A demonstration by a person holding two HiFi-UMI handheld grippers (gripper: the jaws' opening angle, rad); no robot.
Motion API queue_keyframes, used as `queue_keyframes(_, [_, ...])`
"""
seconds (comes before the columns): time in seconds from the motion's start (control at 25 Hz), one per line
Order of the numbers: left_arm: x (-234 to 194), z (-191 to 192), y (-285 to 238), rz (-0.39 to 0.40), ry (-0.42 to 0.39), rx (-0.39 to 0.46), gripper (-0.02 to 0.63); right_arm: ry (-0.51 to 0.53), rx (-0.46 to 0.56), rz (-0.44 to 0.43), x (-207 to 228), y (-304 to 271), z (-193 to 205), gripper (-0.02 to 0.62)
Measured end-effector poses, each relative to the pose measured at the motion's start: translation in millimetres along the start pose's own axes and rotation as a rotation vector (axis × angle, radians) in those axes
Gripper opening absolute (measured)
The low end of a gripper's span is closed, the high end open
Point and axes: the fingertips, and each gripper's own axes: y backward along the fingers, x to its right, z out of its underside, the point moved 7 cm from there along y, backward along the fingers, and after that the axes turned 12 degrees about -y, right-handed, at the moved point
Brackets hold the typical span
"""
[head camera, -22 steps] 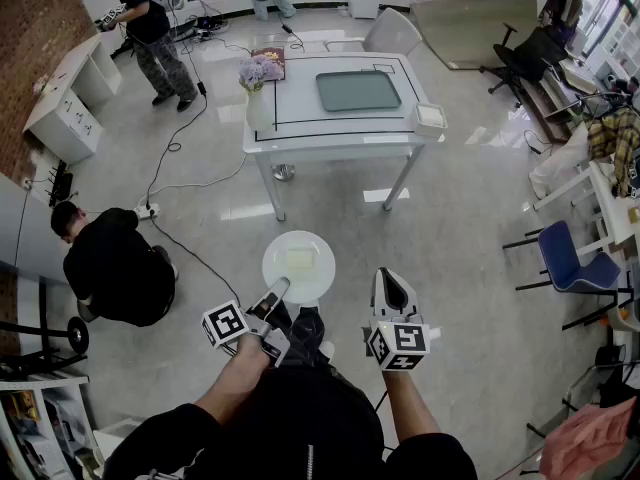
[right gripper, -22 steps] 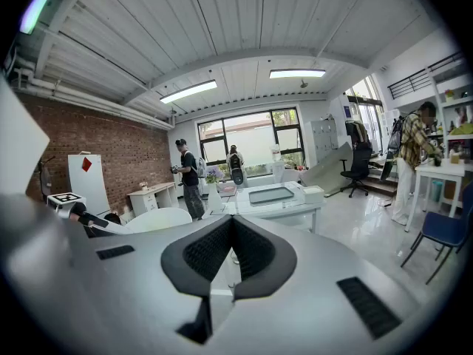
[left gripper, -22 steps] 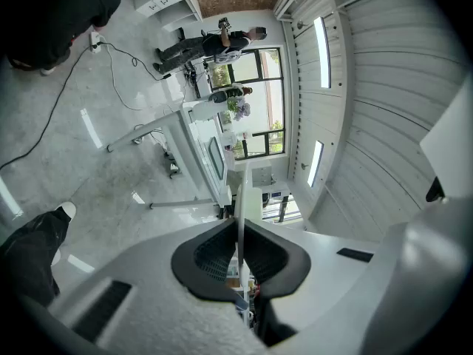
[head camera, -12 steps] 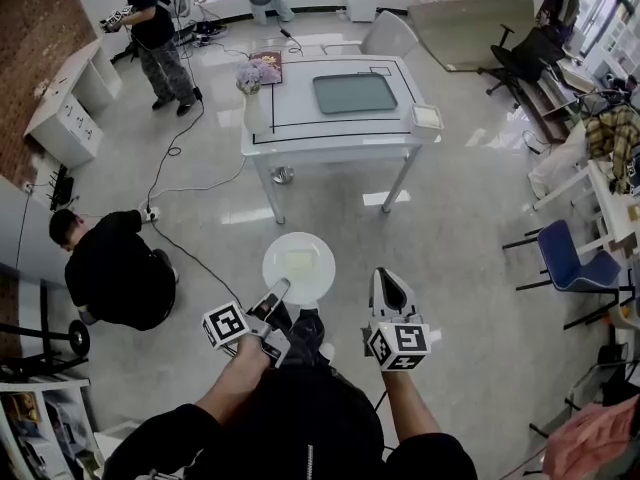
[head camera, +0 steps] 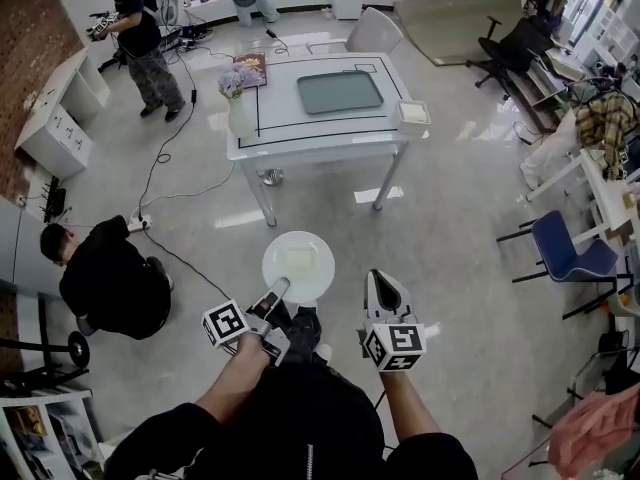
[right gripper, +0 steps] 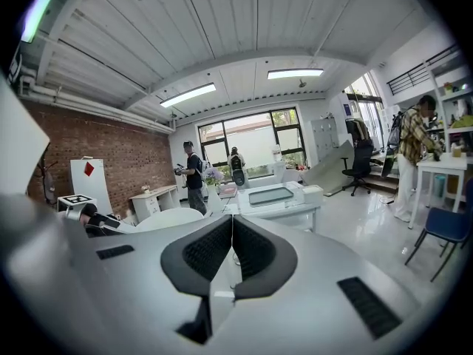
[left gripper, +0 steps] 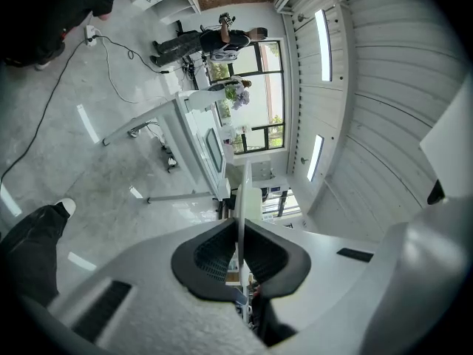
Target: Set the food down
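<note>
A round white plate (head camera: 298,266) with a pale slab of food (head camera: 300,260) on it hangs level above the floor, in front of me. My left gripper (head camera: 276,291) is shut on the plate's near rim. In the left gripper view the plate (left gripper: 241,198) stands edge-on, pinched between the dark pads. My right gripper (head camera: 381,281) is to the right of the plate, apart from it, shut and empty. The right gripper view shows its pads (right gripper: 244,248) closed together, with the plate (right gripper: 171,217) at the left.
Ahead is a white table (head camera: 283,135) bearing a grey tray (head camera: 340,92), a vase of flowers (head camera: 238,103), a book (head camera: 250,68) and a small white box (head camera: 413,113). A person crouches at the left (head camera: 108,283); another stands far left (head camera: 135,38). Cables cross the floor; a blue chair (head camera: 565,253) stands right.
The table and room have shifted slightly left and down in the head view. The plate and both grippers keep the same places relative to me.
</note>
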Motion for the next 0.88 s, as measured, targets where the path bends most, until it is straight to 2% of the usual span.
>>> queue_keyframes(0.44, [-1.3,-15.8,-50.4,0.001,0.003,-0.02,0.02,0.013,-0.007,0.016,25.1,-33.5,-20.5,0.011])
queue_keyframes(0.88, [-9.7,-62.3,-112.7,-0.001,0.017,-0.026,0.02,0.016,-0.015,0.012,44.5,-105.4,-52.1,0.011])
